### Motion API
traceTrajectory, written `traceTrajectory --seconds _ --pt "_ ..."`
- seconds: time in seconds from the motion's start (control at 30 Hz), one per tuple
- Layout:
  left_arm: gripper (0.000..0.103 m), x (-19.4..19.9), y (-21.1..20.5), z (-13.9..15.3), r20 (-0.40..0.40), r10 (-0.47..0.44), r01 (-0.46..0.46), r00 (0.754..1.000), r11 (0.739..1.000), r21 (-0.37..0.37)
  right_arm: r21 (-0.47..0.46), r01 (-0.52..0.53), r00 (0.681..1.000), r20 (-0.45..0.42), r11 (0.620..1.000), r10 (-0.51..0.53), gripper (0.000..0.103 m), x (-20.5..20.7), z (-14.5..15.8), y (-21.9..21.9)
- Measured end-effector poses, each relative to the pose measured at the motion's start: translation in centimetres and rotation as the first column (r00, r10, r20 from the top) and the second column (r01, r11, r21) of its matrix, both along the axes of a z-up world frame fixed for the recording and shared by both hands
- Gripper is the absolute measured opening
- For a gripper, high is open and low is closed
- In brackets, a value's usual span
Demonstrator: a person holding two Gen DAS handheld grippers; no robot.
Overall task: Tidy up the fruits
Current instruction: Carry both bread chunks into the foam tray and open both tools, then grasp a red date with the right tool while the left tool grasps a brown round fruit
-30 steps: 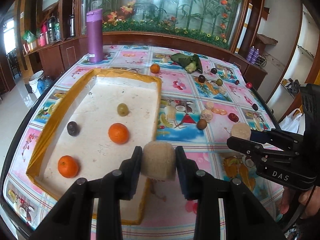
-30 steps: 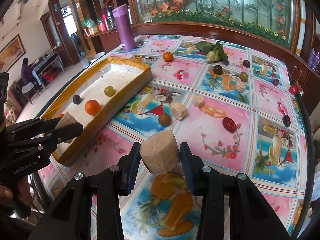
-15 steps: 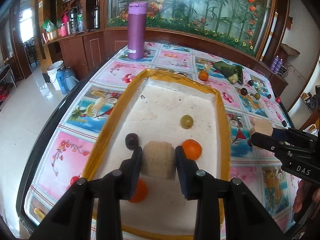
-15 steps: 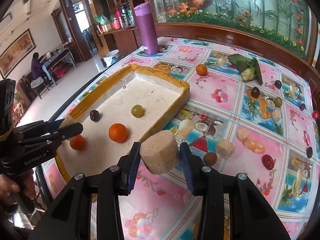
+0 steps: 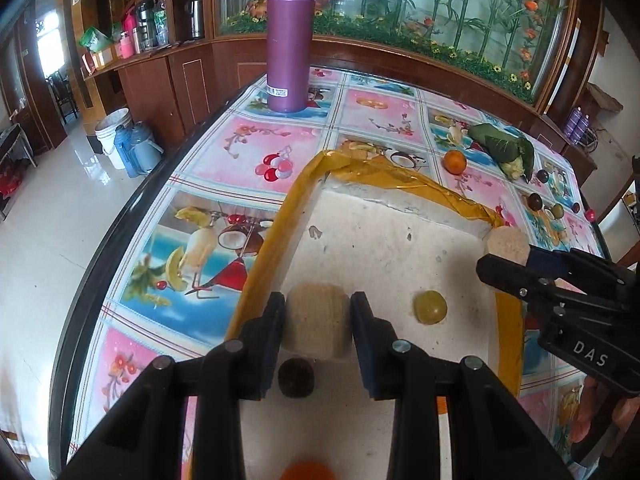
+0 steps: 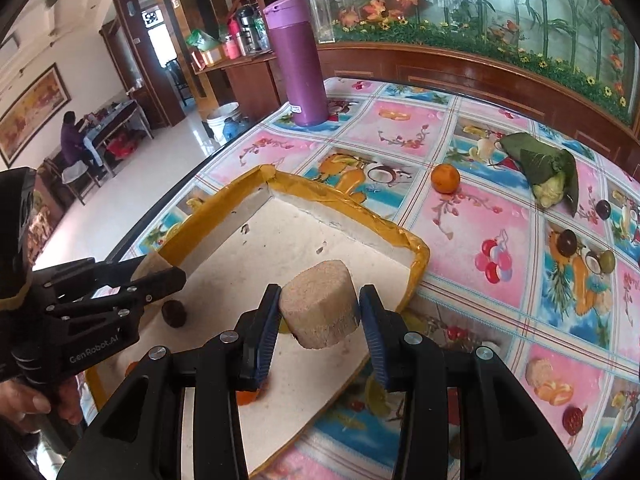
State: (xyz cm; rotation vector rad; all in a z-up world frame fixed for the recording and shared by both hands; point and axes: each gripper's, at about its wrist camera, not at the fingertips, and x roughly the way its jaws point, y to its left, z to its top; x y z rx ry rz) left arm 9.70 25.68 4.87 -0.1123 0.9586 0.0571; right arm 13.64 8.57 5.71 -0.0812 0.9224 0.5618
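Since a second earlier, both claws had swung across from the patterned worktop [image 5: 248, 148] to hang over the yellow-rimmed tray [image 5: 280, 216], each carrying its load along. The left claw [image 5: 318, 320] was clamped on a tan cake [image 5: 316, 320] near the tray's 9 o'clock rim; the right claw [image 6: 318, 316] gripped a second tan cake [image 6: 320, 312] inside the 3 o'clock rim.

The step in hand looked like delivery: both pieces were over the tray and not yet set down. The next move probably called for lowering each cake onto a bare patch of the white floor, then parting the jaws.

Room was fair. In the left view a green grape [image 5: 430, 307] lay at 3 o'clock of the left cake, and a dark plum [image 5: 296, 377] sat just below it at 6 o'clock, so a straight drop risked knocking the plum. Toward 12 o'clock the tray floor lay open. An orange [image 6: 445, 178] and a leaf-wrapped bundle [image 6: 548, 172] waited beyond the far rim, and a purple flask [image 5: 289, 40] stood well clear.
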Motion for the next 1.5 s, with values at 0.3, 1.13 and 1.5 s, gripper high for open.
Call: traceTrajectory --seconds 0.3,1.13,1.5 --pt "0.036 2.1 0.0 -1.7 -0.054 -0.001 0.002 0.999 1.000 0.006 -0.040 -0.014 0.999 -0.031 0.999 0.013 0.039 2.4 -2.4 1.2" --pt "0.055 2.3 -1.9 -2.7 -0.168 -0.039 0.064 0.985 0.987 0.147 -0.104 -0.027 1.000 0.001 0.994 0.027 0.044 2.2 -2.7 1.5" --pt "0.058 -1.6 0.0 -2.0 -0.147 -0.022 0.027 0.989 0.999 0.028 -0.073 -0.013 1.000 0.024 0.997 0.015 0.044 -0.5 -1.0 0.5"
